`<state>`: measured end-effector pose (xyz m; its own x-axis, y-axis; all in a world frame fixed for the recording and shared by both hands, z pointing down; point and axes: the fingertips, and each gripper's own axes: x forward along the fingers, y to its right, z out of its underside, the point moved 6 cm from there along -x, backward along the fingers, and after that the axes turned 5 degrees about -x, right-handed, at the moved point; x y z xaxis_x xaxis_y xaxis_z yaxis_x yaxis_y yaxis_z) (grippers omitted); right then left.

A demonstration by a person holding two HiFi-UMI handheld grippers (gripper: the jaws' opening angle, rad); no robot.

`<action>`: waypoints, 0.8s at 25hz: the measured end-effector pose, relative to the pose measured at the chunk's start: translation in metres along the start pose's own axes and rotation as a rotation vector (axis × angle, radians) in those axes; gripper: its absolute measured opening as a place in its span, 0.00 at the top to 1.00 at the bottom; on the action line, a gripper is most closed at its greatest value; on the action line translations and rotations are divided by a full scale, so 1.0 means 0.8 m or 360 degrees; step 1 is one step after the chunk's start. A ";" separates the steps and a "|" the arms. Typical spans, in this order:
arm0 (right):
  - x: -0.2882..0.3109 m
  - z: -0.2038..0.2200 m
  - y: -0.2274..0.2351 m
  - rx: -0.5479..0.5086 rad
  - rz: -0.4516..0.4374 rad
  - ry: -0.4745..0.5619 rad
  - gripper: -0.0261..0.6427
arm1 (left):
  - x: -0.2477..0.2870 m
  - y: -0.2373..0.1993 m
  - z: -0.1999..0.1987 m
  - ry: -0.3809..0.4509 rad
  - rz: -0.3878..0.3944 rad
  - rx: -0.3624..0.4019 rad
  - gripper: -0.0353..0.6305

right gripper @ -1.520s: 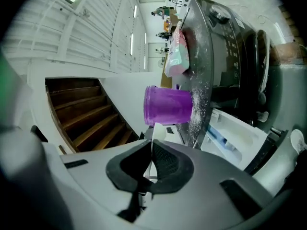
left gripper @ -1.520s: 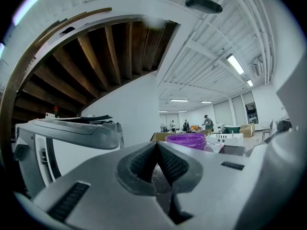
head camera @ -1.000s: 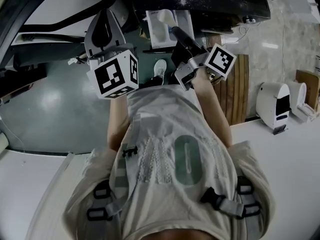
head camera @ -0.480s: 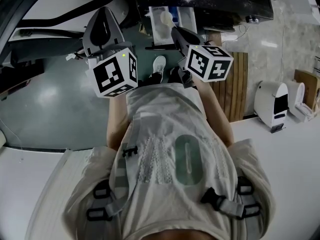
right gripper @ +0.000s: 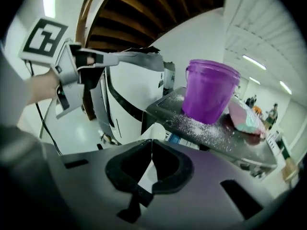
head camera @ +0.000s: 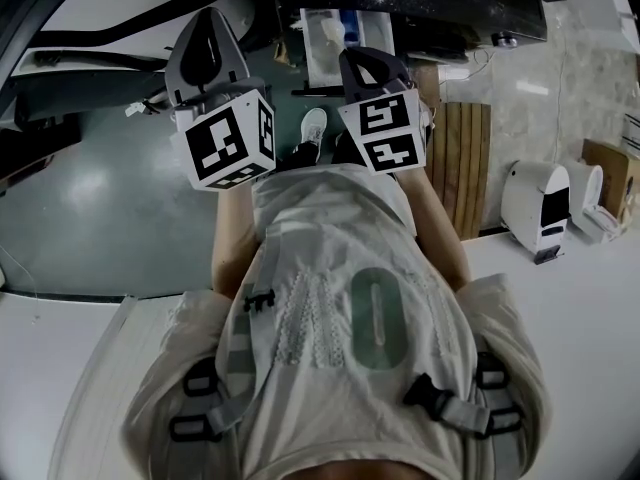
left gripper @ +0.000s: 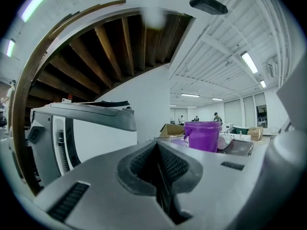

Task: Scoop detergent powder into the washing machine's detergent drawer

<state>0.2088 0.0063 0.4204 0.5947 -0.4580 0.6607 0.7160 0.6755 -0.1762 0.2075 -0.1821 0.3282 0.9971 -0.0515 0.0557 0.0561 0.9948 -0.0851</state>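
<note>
We looked down on a glossy grey-green floor that caught a soft patch of light. To the right lay a slatted wooden panel, beside pale marbled tiling, and a white surface ran below them. Overhead, dark wooden beams fanned out under a curved brown rim, next to a plain white wall. Farther off, a white ribbed ceiling carried long strip lights over an open hall, with a cardboard box near the wall.

The right tool, jaws together and seemingly empty, faces a purple bucket on a powder-dusted top.
</note>
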 end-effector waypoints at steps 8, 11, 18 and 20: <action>0.015 -0.001 -0.024 -0.1265 0.0225 -0.0142 0.94 | -0.003 -0.006 0.014 -0.0035 -0.0034 -0.0033 0.92; 0.019 0.002 -0.025 -0.1659 0.0328 -0.0163 0.94 | -0.007 -0.009 0.020 -0.0048 -0.0056 -0.0040 0.92; 0.023 0.017 -0.028 -0.1932 0.0392 -0.0191 0.94 | -0.016 -0.010 0.025 -0.0058 -0.0082 -0.0047 0.92; 0.022 0.018 -0.028 -0.1933 0.0397 -0.0189 0.95 | -0.017 -0.008 0.025 -0.0055 -0.0076 -0.0046 0.92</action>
<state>0.1975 -0.0085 0.4466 0.7714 -0.2962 0.5632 0.5008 -0.2635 -0.8245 0.1925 -0.1863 0.3482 0.9909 -0.0955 0.0950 0.1058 0.9883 -0.1101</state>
